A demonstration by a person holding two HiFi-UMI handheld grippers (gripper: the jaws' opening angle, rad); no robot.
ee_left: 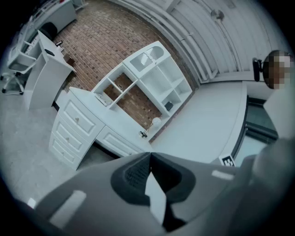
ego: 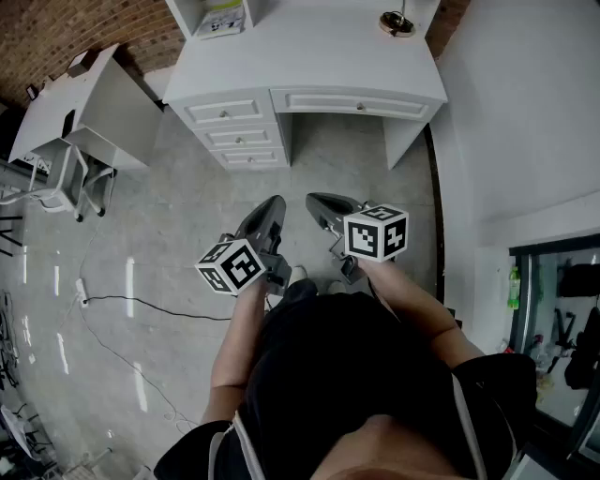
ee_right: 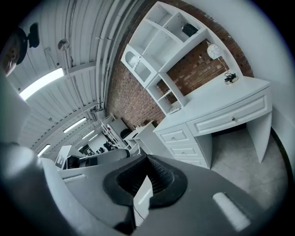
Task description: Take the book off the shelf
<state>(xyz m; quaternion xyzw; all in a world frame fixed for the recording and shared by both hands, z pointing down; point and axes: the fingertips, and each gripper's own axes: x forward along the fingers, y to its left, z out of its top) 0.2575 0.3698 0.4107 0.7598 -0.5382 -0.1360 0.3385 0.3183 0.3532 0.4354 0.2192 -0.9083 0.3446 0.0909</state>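
Both my grippers are closed w/ nothing in them. The left gripper has its jaws pressed together at the tips, and the right gripper is the same. I'm holding them side by side, near each other, tips pointing fwd over the concrete floor toward the white desk.

The book lies flat in a low compartment at the left end of the shelf unit that sits on the desk's back edge against the brick wall. That's ahead of both tips and a bit left of the left gripper, well apart from either one. Neither gripper touches anything.

Straight ahead of the left gripper is the stack of three drawers, all shut; the wide drawer is ahead of the right gripper, also shut. Ahead and to the right of the right gripper, a desk lamp stands on the desktop's right end. Off to the left of the left gripper a black cable runs across the floor, and farther left stands a smaller white table.
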